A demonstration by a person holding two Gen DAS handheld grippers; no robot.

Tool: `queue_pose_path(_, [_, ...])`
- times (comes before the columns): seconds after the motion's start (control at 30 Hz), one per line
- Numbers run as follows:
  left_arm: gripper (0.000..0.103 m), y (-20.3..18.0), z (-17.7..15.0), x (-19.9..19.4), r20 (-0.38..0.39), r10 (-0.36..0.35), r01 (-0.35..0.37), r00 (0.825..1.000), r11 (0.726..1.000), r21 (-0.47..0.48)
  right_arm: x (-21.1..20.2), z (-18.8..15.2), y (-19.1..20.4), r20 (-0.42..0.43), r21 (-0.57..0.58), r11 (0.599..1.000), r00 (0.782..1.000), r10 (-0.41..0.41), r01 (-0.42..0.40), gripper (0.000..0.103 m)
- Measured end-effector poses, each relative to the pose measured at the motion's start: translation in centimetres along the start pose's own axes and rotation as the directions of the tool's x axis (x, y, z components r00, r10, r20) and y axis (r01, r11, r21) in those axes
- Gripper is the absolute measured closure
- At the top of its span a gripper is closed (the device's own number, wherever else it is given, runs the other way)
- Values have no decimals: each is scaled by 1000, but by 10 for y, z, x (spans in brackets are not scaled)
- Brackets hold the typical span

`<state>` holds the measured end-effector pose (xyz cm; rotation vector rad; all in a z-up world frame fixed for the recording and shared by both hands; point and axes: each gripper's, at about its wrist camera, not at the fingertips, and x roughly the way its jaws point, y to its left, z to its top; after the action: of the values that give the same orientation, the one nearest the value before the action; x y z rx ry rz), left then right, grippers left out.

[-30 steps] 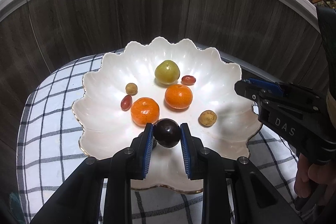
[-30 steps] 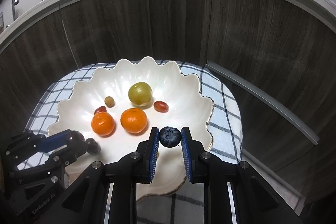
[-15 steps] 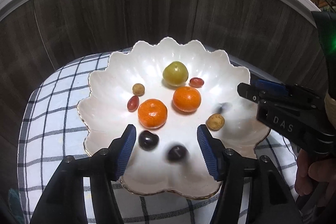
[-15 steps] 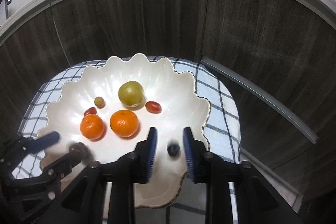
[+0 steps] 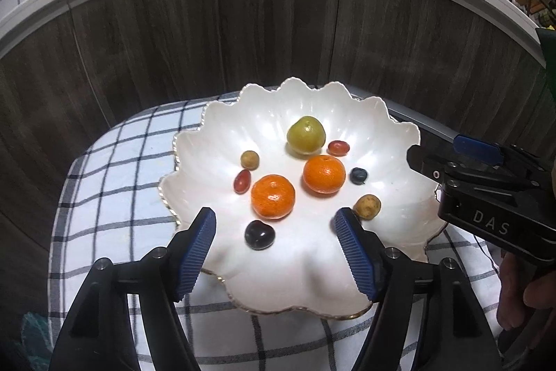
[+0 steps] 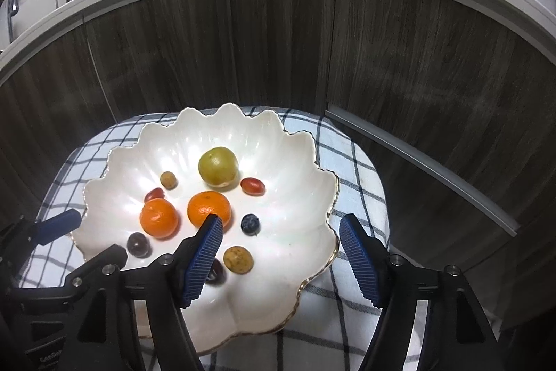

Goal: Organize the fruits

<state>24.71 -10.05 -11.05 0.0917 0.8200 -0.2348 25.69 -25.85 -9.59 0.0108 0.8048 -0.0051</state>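
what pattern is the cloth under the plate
White with a dark checked grid, clearest on the cloth in the left wrist view.

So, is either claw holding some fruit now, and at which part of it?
Nothing is held. The left claw and the right claw have both just been opening; their jaws stand apart, empty. The dark grape and the blueberry lie free on the white plate.

One scalloped white dish (image 5: pixel 399 141) holds the fruit. Two oranges (image 5: pixel 273 201) (image 5: pixel 324 174); one yellow-green round fruit (image 5: pixel 305 134); two red grape tomatoes (image 5: pixel 242 180) (image 5: pixel 338 147); two small tan fruits (image 5: pixel 250 159) (image 5: pixel 367 206); one blueberry (image 5: pixel 358 175); two dark plums (image 6: pixel 138 244) (image 6: pixel 216 272), the second partly hidden, possibly another kind. One checked cloth (image 5: pixel 114 183).
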Motion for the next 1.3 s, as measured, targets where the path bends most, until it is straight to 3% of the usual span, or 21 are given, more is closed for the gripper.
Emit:
queue_pose_path(0.3, [32, 6, -2, -25, 26, 14, -14, 1000, 1000, -18, -29, 0, 6, 38, -7, 1000, 999, -8, 8, 32])
queue_pose_path(0.7, [22, 18, -11, -61, 72, 36, -32, 997, 998, -55, -67, -9, 18, 75, -24, 1000, 997, -8, 10, 32])
queue_pose_path(1.1, [17, 35, -36, -88, 79, 87, -79, 993, 992, -99, -96, -28, 32, 77, -37, 999, 997, -14, 17, 32])
queue_pose_path(1.2, [17, 38, -43, -94, 80, 96, -87, 992, 990, -107, -103, -35, 36, 81, -34, 999, 996, -30, 33, 22])
queue_pose_path(1.3, [16, 40, -47, -100, 82, 105, -96, 991, 989, -111, -110, -40, 40, 86, -36, 998, 995, -40, 44, 21])
